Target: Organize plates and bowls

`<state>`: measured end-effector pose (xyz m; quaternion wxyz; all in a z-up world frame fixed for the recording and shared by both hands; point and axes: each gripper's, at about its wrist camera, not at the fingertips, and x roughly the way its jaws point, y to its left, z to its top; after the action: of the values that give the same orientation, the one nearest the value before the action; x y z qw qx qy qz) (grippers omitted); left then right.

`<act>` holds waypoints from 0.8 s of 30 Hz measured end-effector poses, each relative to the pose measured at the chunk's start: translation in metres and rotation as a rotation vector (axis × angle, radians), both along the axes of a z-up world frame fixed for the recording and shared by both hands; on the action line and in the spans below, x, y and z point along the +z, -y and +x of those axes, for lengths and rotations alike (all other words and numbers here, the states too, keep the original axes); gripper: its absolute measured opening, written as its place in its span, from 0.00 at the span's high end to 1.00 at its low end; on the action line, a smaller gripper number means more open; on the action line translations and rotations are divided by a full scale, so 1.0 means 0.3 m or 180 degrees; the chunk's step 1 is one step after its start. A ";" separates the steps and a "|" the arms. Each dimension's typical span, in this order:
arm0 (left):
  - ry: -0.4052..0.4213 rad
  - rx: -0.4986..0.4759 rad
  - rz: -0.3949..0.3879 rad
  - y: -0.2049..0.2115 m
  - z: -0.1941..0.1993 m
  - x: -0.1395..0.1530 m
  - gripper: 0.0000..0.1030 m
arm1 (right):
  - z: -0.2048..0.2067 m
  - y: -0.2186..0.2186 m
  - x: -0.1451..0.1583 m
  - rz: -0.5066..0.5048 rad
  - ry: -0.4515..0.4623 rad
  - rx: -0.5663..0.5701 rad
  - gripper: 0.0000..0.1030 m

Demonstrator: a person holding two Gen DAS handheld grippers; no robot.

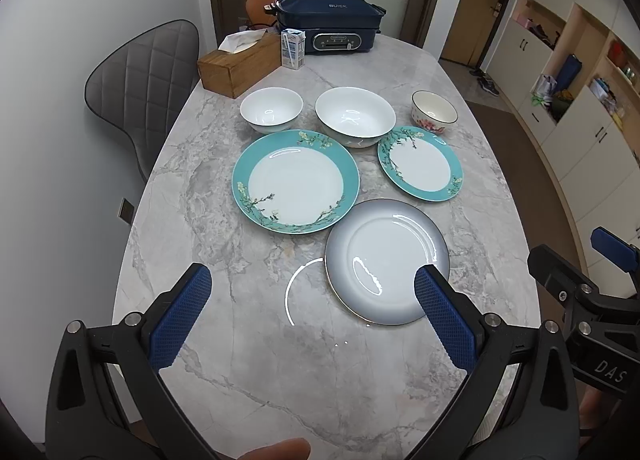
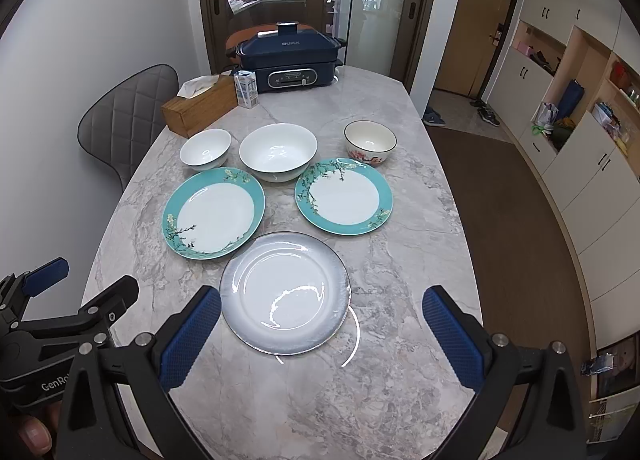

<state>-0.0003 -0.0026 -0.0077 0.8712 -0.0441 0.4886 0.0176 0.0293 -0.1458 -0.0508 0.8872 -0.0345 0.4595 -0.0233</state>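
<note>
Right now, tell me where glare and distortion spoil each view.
Left wrist: ring-shaped glare on the grey plate and table; fisheye bends the walls, corners black. Right wrist: same glare on the plate, edges curved; both sharp.

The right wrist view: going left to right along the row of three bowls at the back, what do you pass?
Small white bowl → large white bowl → flower-patterned bowl with a dark rim.
</note>
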 end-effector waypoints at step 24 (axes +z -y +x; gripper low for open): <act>-0.0022 0.0007 -0.0002 -0.012 0.006 -0.017 0.00 | 0.007 0.000 -0.005 0.0000 -0.0006 0.0004 0.00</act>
<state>0.0014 0.0010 -0.0127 0.8695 -0.0448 0.4916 0.0185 0.0313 -0.1458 -0.0523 0.8868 -0.0348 0.4603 -0.0226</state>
